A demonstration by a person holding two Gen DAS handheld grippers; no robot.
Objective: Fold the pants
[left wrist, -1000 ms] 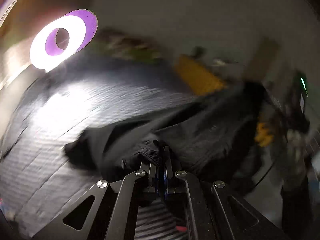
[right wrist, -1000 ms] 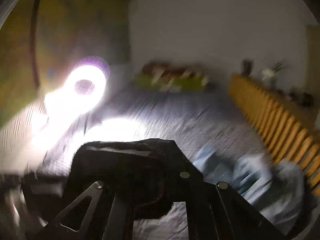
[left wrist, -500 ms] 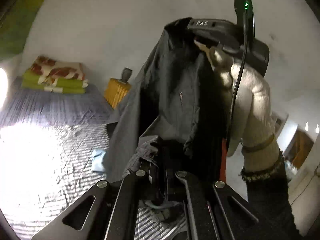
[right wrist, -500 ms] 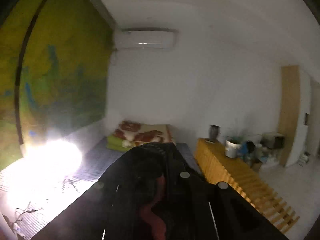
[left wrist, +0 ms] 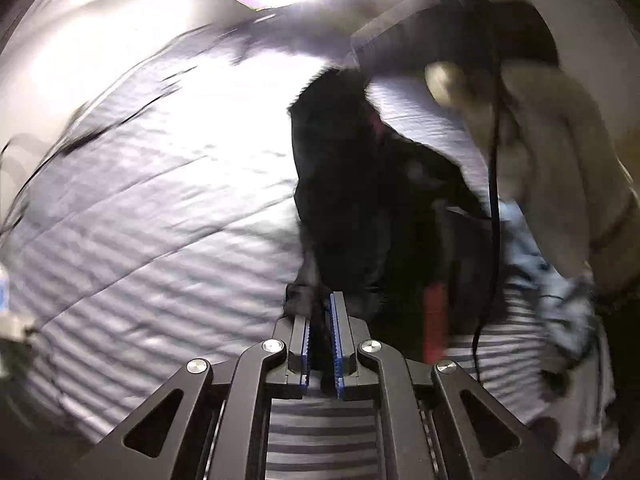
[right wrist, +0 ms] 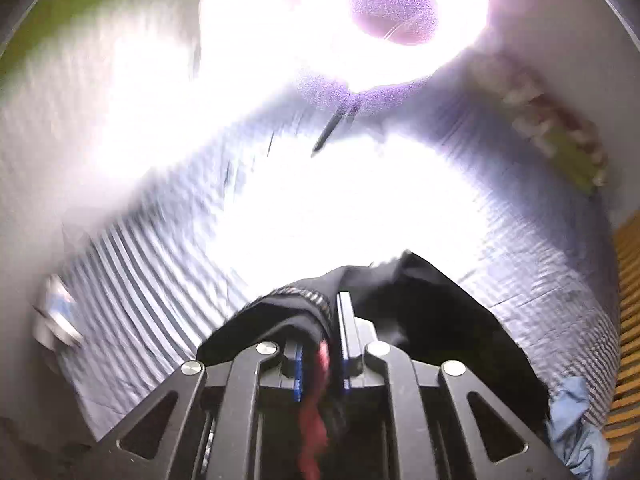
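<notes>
Hanging between the two tools, the black pants (left wrist: 360, 184) are off the bed (left wrist: 160, 208), bunched over its grey striped cover near the front edge.

Left tool (left wrist: 320, 308): jaws opening. A narrow gap shows between the blue pads; a fold of dark cloth sits at the tips and between them. Whether the pads press on it, I cannot tell through the motion blur.

Right tool (right wrist: 324, 312): jaws opening. Waistband edge and a red strip of lining (right wrist: 316, 400) lie between the pads; cloth drapes over both fingers and down the right side. In the left wrist view the right tool is seen up right, held by a light-gloved hand (left wrist: 560, 152), with a black cable (left wrist: 495, 200) running down past it.

Surroundings: ring light (right wrist: 384, 20) at the far side of the bed, glare washing out the cover's middle. Light blue garment (right wrist: 576, 420) lies on the bed at the right. Folded patterned bedding (right wrist: 556, 132) far right. Yellow slatted furniture (right wrist: 628, 320) at the right edge.
</notes>
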